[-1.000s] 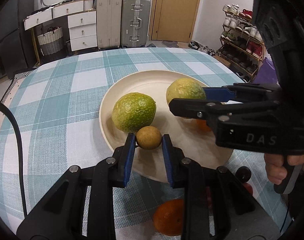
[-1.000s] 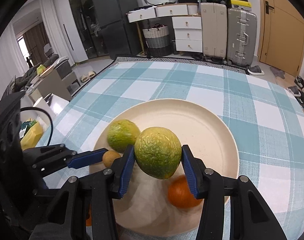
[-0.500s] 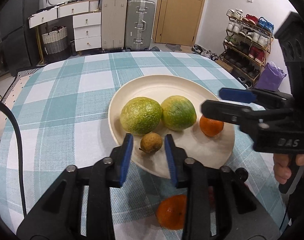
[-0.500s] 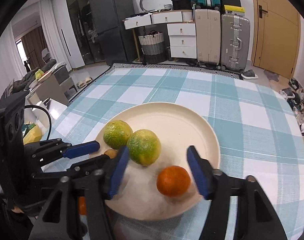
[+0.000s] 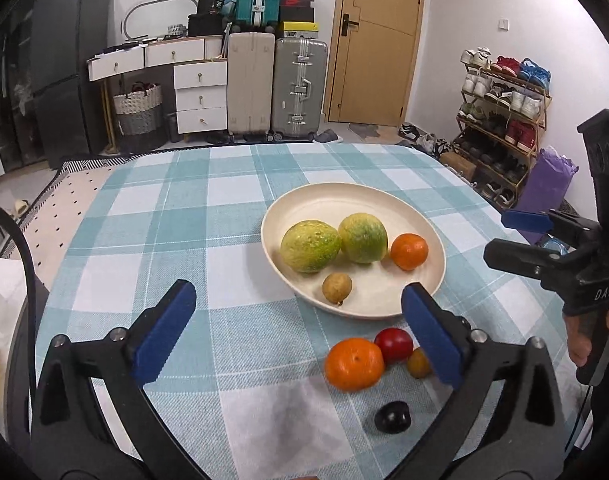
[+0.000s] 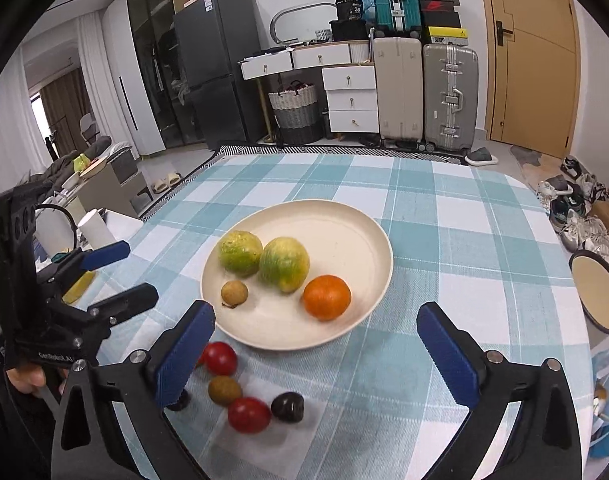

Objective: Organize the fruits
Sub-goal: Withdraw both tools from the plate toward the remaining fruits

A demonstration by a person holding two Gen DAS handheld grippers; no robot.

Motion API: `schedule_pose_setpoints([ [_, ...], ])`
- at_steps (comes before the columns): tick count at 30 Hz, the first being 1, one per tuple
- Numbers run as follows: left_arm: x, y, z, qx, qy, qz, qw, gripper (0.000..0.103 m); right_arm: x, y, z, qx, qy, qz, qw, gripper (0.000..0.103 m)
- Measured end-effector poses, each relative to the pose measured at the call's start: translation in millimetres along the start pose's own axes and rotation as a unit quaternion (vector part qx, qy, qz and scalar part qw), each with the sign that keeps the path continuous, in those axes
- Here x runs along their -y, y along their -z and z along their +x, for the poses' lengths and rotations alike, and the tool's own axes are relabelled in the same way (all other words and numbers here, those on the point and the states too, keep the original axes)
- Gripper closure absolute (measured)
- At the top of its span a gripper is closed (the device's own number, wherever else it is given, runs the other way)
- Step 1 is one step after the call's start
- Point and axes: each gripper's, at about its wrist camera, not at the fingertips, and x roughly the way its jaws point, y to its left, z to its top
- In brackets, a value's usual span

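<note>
Fruit is sitting on a cream plate (image 5: 434,240) at centre frame in both views: two green-yellow citrus (image 5: 310,245) (image 5: 363,237) side by side and touching, an orange (image 5: 409,251) to their right, and a small brown longan (image 5: 337,287) in front of them. I am seeing my left gripper (image 5: 296,330) and right gripper (image 6: 316,354) both spread wide with nothing between the blue pads, each hanging over the checked tablecloth (image 5: 176,216) short of the plate.

The left wrist view alone is showing a second orange (image 5: 354,364) on the cloth in the lower middle, touching a red fruit (image 5: 393,345), with a dark fruit (image 5: 392,417) below them. The right wrist view alone is showing two red fruits (image 6: 220,357) (image 6: 249,414) at lower left and a round mirror (image 6: 596,292) at the right edge.

A second ago the left pads were closed on the longan and the right pads on one citrus; the jaws have just been opening, both fruits are now lying free on the plate, and both grippers are sitting farther back from it.
</note>
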Motion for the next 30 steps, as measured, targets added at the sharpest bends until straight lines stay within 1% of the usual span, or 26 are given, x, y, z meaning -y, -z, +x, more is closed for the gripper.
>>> schedule_pose_setpoints([
  [8, -0.4, 10.6, -24.6, 0.008, 0.001, -0.008, 0.9999, 0.0, -4.6, 16.6, -10.4, -0.009, 0.007, -0.001, 1.0, 0.0],
  [11, -0.6, 12.6, -25.8, 0.01, 0.005, -0.011, 0.9999, 0.0, -5.9, 21.4, -11.8, -0.014, 0.011, -0.006, 1.0, 0.0],
  [21, 6.8, 23.9, -7.1, -0.01, 0.011, -0.001, 0.9999, 0.0, -2.4, 36.7, -7.4, -0.036, 0.018, -0.002, 0.999, 0.0],
  [30, 9.3, 32.8, 7.1, -0.025, 0.021, 0.004, 0.9995, 0.0, -1.9, 50.3, 6.0, -0.056, 0.027, -0.008, 0.998, 0.0],
])
